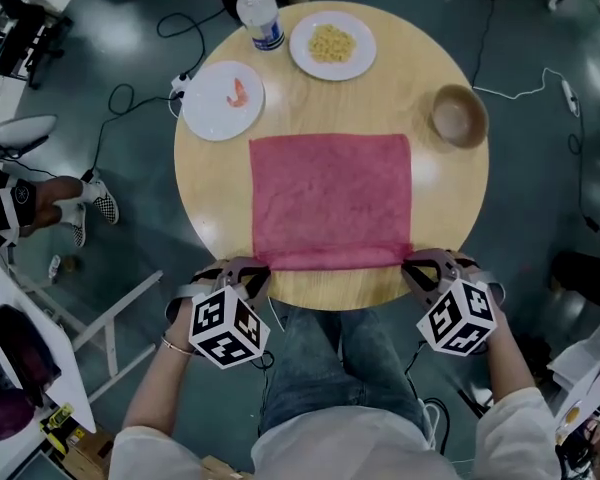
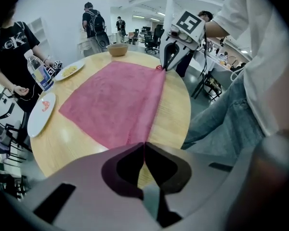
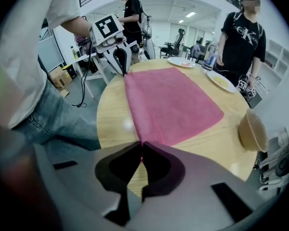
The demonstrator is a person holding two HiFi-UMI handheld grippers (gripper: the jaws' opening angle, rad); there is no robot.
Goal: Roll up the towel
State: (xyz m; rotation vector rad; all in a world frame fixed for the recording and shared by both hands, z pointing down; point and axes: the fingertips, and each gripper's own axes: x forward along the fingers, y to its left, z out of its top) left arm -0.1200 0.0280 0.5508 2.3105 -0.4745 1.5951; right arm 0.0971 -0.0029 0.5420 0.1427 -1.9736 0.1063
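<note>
The left gripper has its jaws drawn together on the near left corner of the towel, with a thin line of pink cloth pinched between the tips. The right gripper is the same on the near right corner: jaws closed tight, pink fabric caught where they meet. In the head view the two sit at about 7 and 5 o'clock on the round desk, both pointing steeply down.

The towel lies spread flat over the middle of the desk, its near edge running between the two grips close to the rim at 6 o'clock. That edge shows as a slightly darker band; whether it is lifted or already turned over once I cannot tell. The rest of the cloth is smooth and unrolled.

Beyond the towel's far edge, a plate with a small pink morsel sits at about 10 o'clock, a plate of yellow food at 12, a water bottle between them at the rim, and a wooden bowl at 2.

As I judge it, only the grasp is done. The rolling itself, carrying the near edge over and away toward 12 o'clock, is still to do.
</note>
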